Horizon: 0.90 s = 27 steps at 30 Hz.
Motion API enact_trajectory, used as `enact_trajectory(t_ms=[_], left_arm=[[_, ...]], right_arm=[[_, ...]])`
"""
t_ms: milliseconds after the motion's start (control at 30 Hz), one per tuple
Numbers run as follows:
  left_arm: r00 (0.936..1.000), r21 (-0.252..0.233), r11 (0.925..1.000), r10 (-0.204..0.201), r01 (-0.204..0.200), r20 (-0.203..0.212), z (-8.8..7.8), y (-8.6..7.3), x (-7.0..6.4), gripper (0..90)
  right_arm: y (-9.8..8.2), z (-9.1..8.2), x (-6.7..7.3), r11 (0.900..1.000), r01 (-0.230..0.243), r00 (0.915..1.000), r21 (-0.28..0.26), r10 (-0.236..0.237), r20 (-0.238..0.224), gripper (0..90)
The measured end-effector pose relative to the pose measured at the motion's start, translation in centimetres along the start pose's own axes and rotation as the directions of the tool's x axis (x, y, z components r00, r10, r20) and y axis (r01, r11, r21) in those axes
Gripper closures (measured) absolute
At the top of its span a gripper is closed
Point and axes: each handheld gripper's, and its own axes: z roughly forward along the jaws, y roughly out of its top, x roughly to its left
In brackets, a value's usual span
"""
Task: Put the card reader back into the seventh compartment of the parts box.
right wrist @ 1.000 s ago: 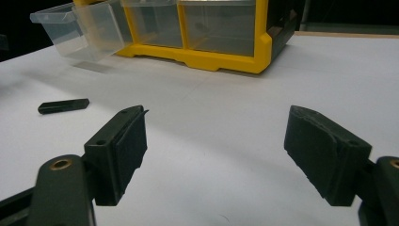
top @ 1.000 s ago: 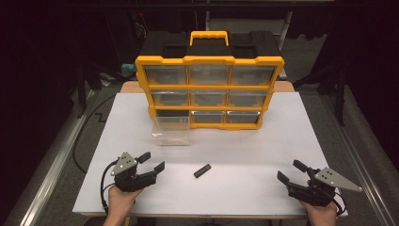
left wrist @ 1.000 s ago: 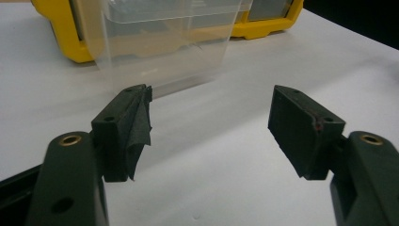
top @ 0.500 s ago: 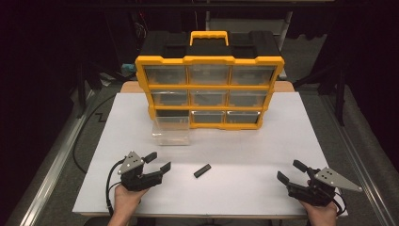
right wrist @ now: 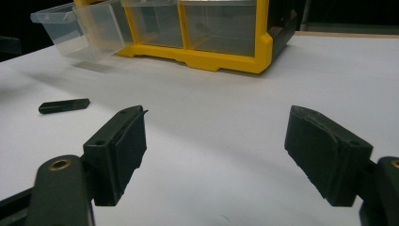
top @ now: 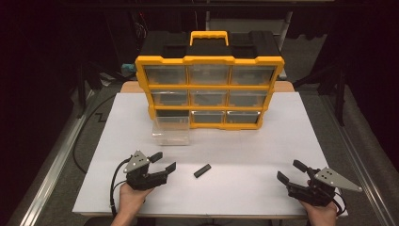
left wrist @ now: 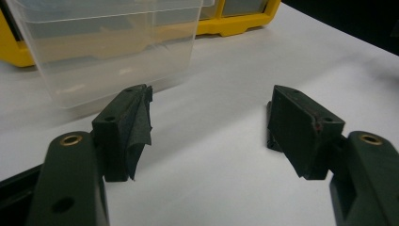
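Left gripper | jaws spread, empty | small black piece on table just right of it

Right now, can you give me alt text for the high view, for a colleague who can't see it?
A small black bar lies on the white table between two hand-held grippers, the open left gripper close beside it, the open right gripper farther off. Behind stands a yellow drawer organizer, its bottom-left clear drawer pulled out.
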Motion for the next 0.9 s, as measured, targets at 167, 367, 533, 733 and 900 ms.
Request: enact_trajectory(t_ms=[167, 367, 533, 733, 900], left_arm=[[0.9999, 0.003, 1.0, 0.006, -0.006, 0.011, 0.5, 0.2, -0.4, 31.2], [0.9996, 0.011, 0.9999, 0.01, -0.01, 0.026, 1.2, 0.4, -0.8, 32.2], [0.9993, 0.013, 0.9998, 0.017, -0.017, 0.033, 1.6, 0.6, -1.1, 32.3], [0.9981, 0.03, 0.9987, 0.039, -0.041, 0.047, 2.8, 1.0, -1.9, 32.4], [0.9967, 0.044, 0.9975, 0.052, -0.054, 0.062, 3.9, 1.2, -2.4, 32.4]], right_arm=[[0.0, 0.0, 0.0, 1.0, -0.001, 1.0, 0.0, 0.001, -0.001, 21.5], [0.0, 0.0, 0.0, 1.0, 0.0, 1.0, 0.001, 0.0, -0.004, 21.5], [0.0, 0.0, 0.0, 1.0, -0.002, 1.0, 0.002, 0.002, -0.006, 21.5], [0.0, 0.0, 0.0, 1.0, -0.003, 0.9999, 0.0, 0.003, -0.011, 21.3], [0.0, 0.0, 0.0, 1.0, -0.004, 0.9999, 0.0, 0.004, -0.012, 21.2]])
